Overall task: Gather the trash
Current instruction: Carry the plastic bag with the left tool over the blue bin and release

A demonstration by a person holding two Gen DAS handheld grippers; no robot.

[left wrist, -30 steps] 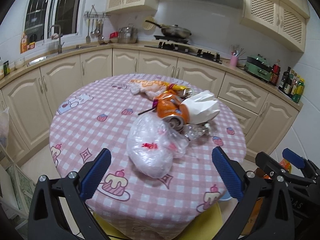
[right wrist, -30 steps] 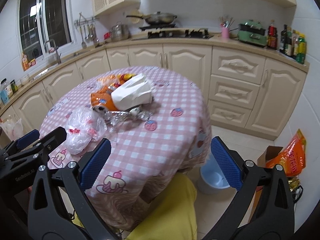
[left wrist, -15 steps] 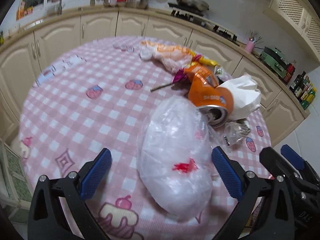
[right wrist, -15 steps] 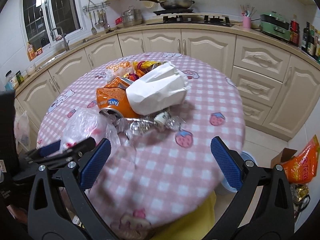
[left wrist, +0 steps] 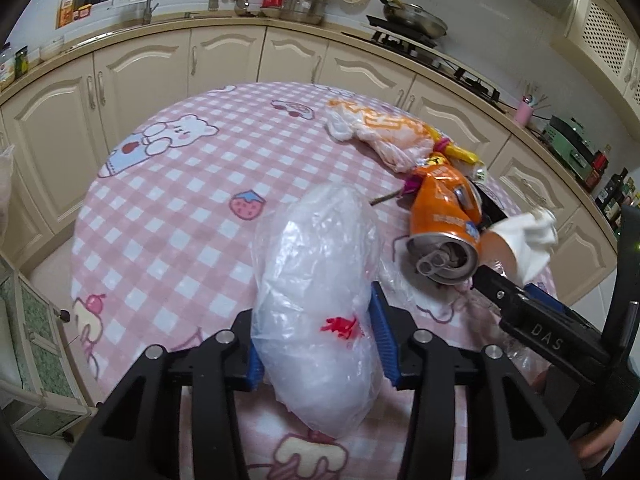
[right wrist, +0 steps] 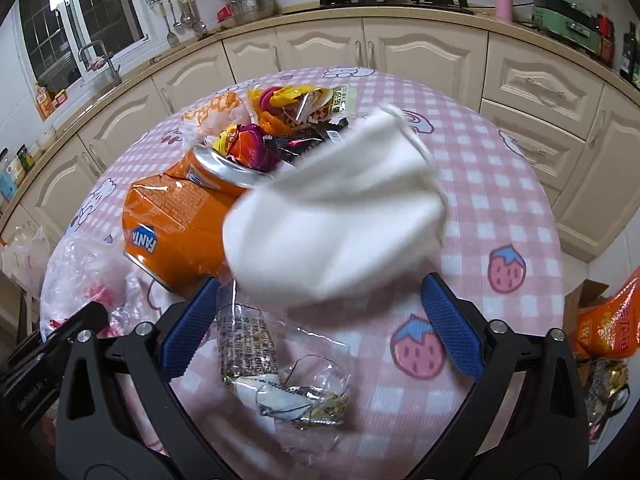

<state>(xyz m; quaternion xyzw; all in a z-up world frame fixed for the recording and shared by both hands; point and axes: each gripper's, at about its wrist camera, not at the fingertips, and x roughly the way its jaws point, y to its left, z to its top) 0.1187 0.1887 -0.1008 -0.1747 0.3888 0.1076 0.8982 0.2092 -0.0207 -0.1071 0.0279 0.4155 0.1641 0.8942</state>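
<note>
A clear plastic bag [left wrist: 316,280] with a red mark lies on the pink checked tablecloth [left wrist: 168,208]. My left gripper [left wrist: 316,332] is closing on it, both blue pads against its sides. Right of it lie a crushed orange Fanta can [left wrist: 444,216] and a white crumpled paper [left wrist: 524,240]. My right gripper [right wrist: 320,284] is wide, its jaws just starting to close, with the white paper [right wrist: 332,220] between and above its fingertips, untouched. A clear foil wrapper [right wrist: 248,352] lies under it. Snack wrappers [right wrist: 296,108] pile up behind the can [right wrist: 176,220].
An orange-and-white plastic bag [left wrist: 384,132] lies at the table's far side. Cream cabinets [right wrist: 532,80] and a counter ring the room. An orange snack bag [right wrist: 608,328] sits in a box on the floor at right. A white bag [right wrist: 24,252] hangs at left.
Both grippers have moved forward and down over the table. The left jaws went from wide to closed on the clear plastic bag. The right gripper now frames the white paper.
</note>
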